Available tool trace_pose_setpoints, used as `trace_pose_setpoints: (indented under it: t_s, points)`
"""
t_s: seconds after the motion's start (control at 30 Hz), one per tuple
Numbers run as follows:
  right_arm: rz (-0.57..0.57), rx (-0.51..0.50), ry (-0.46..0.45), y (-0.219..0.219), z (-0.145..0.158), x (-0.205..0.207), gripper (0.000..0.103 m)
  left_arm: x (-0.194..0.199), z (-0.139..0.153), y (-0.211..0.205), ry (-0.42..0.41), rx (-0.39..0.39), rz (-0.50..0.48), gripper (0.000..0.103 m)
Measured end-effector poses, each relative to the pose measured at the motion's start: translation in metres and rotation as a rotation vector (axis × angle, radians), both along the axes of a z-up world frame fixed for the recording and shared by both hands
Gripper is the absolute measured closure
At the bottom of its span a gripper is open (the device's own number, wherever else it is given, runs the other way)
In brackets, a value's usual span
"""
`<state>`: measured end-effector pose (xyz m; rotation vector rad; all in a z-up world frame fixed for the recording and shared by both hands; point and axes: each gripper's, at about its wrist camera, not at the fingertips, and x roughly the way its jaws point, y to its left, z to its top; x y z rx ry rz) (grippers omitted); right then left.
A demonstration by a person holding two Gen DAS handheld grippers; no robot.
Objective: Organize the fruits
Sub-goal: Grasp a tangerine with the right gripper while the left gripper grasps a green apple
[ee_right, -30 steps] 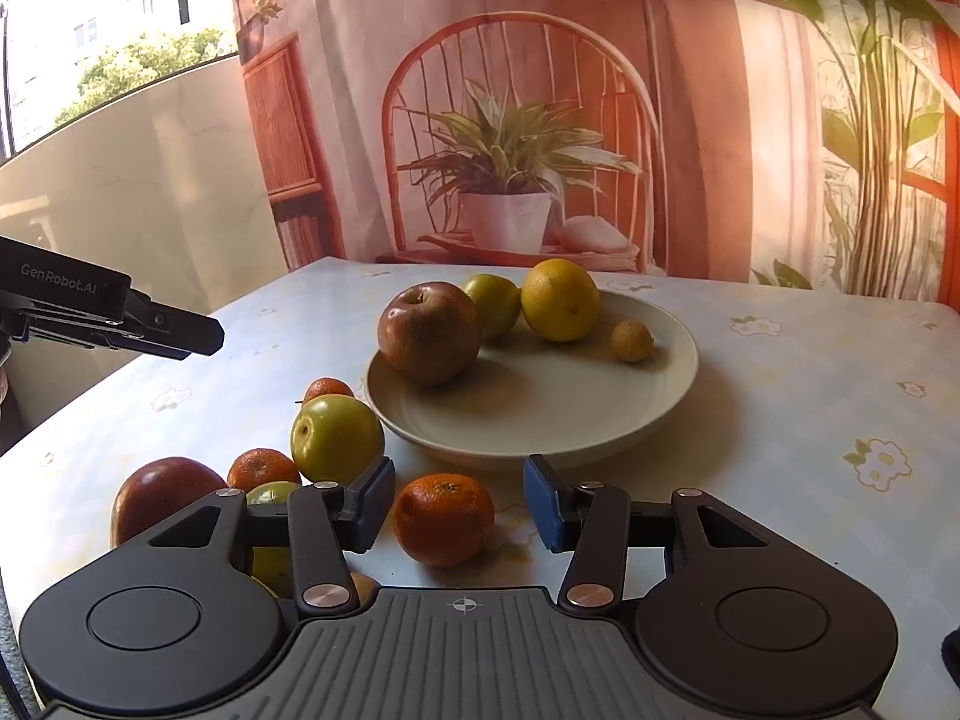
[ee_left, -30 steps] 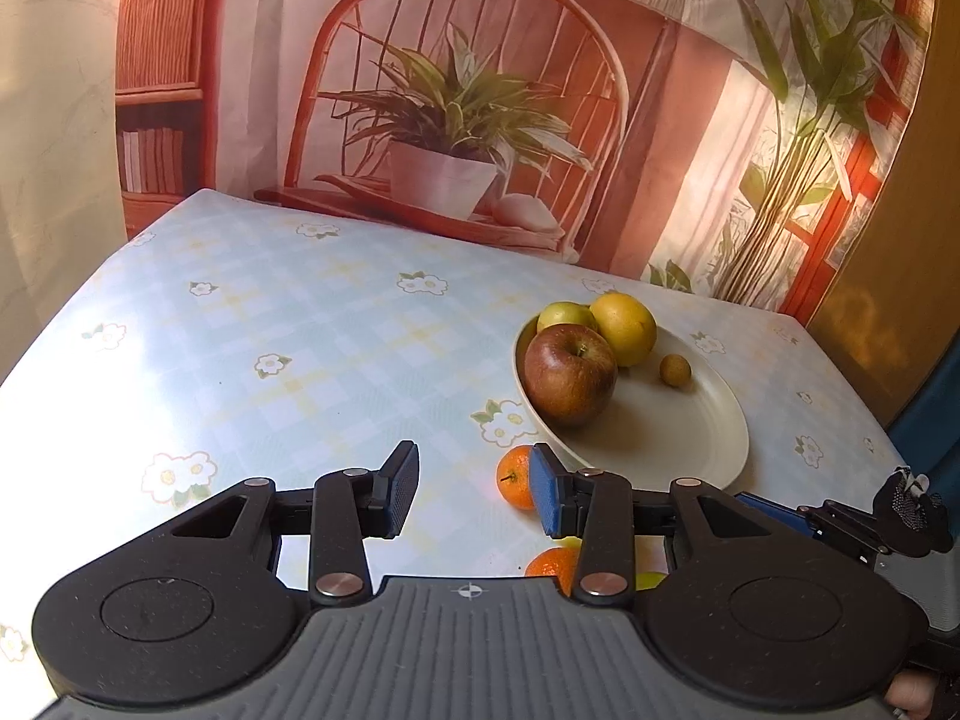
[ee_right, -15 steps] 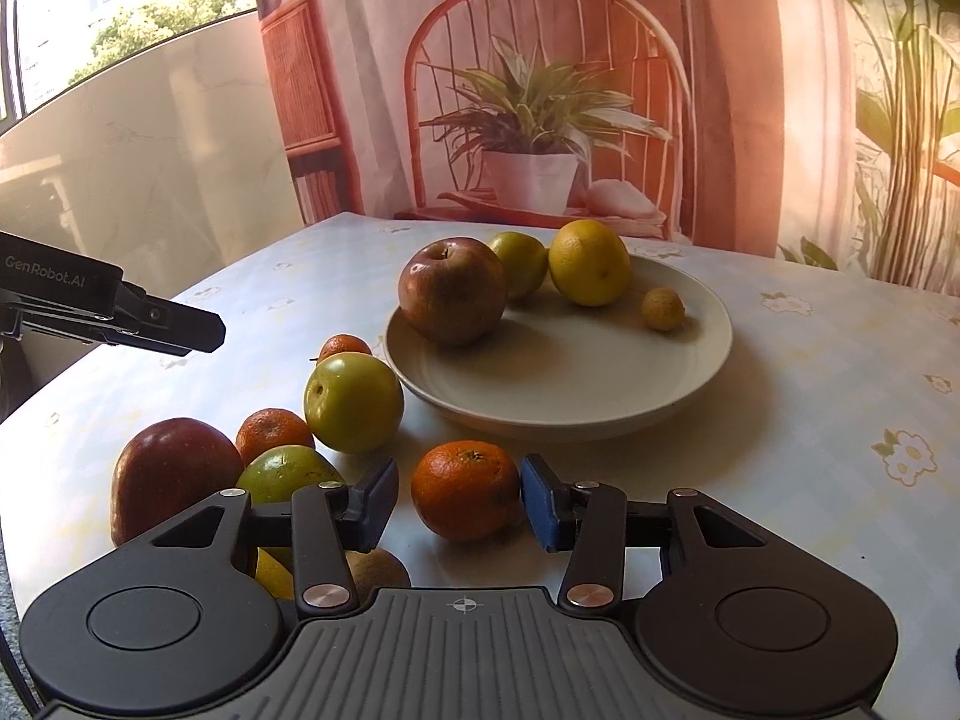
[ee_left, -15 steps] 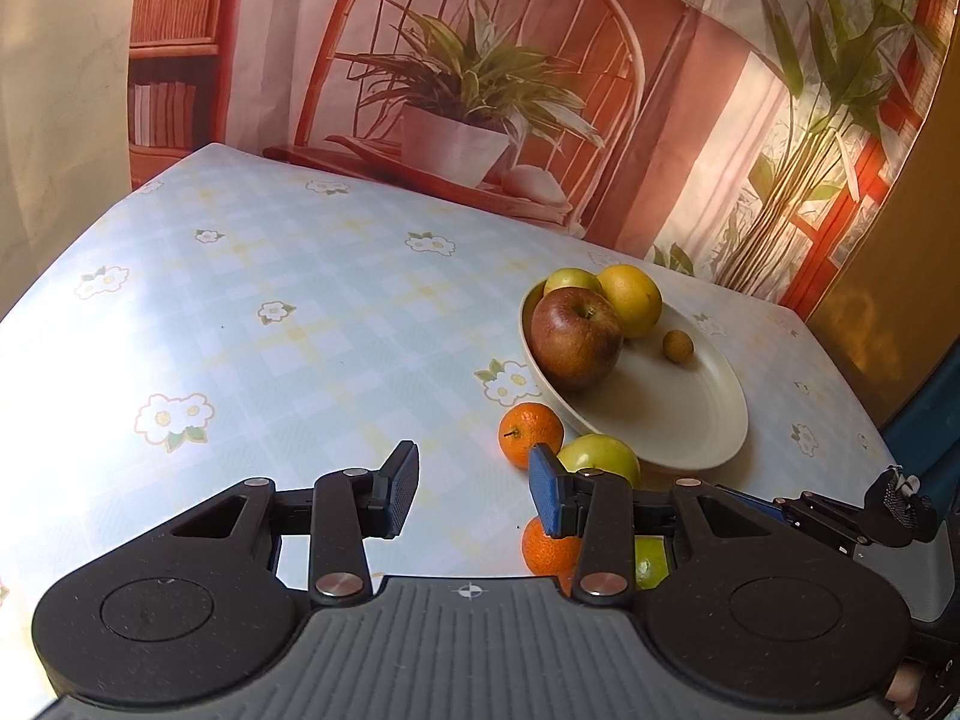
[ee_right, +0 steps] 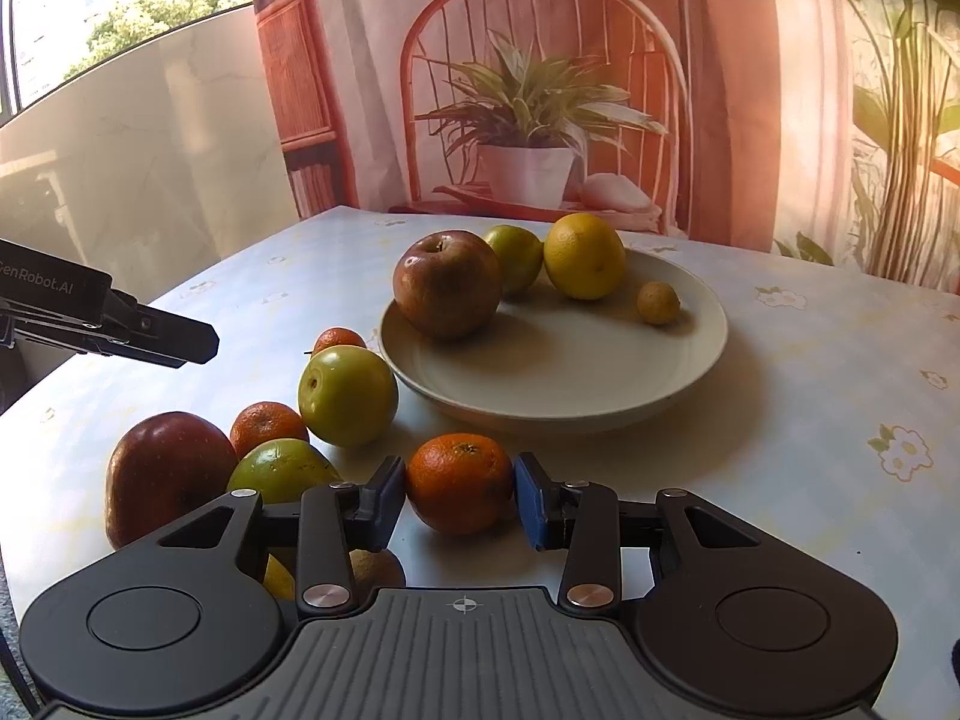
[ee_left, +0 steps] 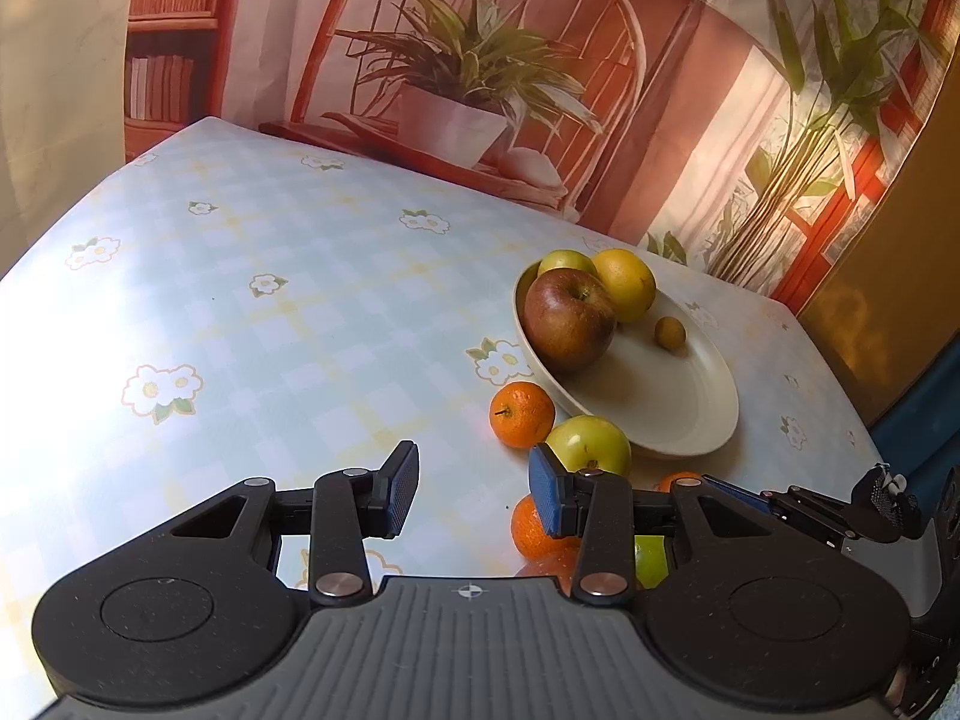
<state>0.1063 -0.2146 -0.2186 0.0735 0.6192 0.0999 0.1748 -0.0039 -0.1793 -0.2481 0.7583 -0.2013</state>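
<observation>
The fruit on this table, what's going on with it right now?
A person with a gripper in each hand is sorting fruit onto a plate. The right gripper has its fingers on either side of a mandarin on the table, seemingly touching it. The left gripper is open and empty. The plate holds a red apple and three other fruits; several more wait beside it.

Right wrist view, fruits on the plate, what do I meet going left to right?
Red apple → green fruit → yellow citrus → small brown fruit, all on the plate.
</observation>
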Motion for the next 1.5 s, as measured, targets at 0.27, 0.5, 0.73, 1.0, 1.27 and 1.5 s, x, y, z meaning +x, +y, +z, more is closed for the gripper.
trace_pose_setpoints:
  t_s: [0.27,0.5,0.73,1.0,1.27,1.5]
  points:
    - [-0.038,0.068,-0.053,-0.012,0.002,-0.008,0.067,0.001,0.000,-0.001,0.002,0.001,-0.009,0.060]
    - [-0.102,0.130,-0.100,-0.025,0.003,-0.016,0.067,0.002,-0.001,-0.002,0.005,-0.005,-0.017,0.060]
    - [-0.115,0.126,-0.115,-0.024,0.003,-0.016,0.067,0.013,0.001,-0.014,0.007,-0.001,-0.072,0.052]
    - [-0.161,0.160,-0.145,-0.031,0.003,-0.021,0.067,0.036,-0.002,-0.040,0.080,-0.007,-0.148,0.052]
    - [-0.167,0.181,-0.155,-0.033,0.002,-0.022,0.067,0.063,-0.008,-0.052,0.196,-0.082,-0.118,0.052]
    - [-0.169,0.198,-0.165,-0.035,0.002,-0.023,0.067,0.073,-0.012,-0.064,0.218,-0.025,-0.108,0.052]
